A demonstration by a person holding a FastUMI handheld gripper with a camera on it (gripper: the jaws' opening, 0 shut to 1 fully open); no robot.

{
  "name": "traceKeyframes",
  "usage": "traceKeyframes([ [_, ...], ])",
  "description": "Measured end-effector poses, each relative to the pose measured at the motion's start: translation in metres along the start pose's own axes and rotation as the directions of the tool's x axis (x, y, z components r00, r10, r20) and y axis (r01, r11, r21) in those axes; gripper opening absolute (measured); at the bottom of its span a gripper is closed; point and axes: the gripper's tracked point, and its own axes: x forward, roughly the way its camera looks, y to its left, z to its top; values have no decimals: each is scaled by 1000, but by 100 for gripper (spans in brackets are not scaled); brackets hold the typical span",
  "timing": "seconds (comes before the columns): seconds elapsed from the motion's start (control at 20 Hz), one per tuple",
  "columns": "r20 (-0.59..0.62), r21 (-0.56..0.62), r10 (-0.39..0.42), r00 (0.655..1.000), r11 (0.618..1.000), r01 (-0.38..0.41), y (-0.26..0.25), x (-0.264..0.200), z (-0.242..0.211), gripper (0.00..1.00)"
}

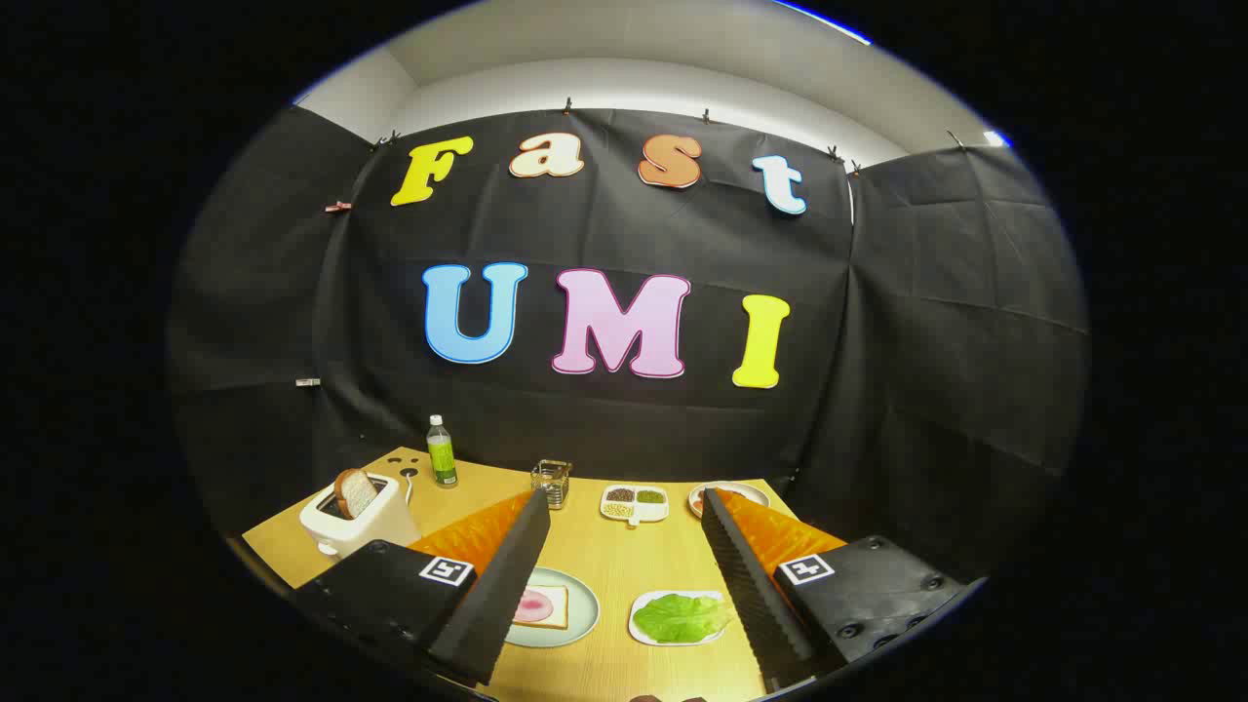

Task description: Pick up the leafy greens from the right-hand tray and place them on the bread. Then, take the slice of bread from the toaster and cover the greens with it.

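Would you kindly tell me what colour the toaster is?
White or cream: the toaster, with a bread slice in its slot, shows clearly in the gripper view.

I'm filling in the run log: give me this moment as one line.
gripper: open, above table, holding nothing | greens: on tray, between the fingers | bread: on plate, uncovered | toast: in toaster | stage: before pick

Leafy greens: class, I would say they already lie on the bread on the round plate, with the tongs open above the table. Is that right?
Not quite. The gripper view shows the leafy greens on their own tray, beside the plate holding the bread. The tongs are open above the table.
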Motion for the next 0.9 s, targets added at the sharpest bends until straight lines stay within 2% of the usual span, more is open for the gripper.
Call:
traceKeyframes([
  [0.55, -11, 22, -21, 1000, 1000, 21, -16, -3, -8, 97],
  [0.9, -36, 36, -1, 999, 999, 2, -36, 5, -17, 97],
])
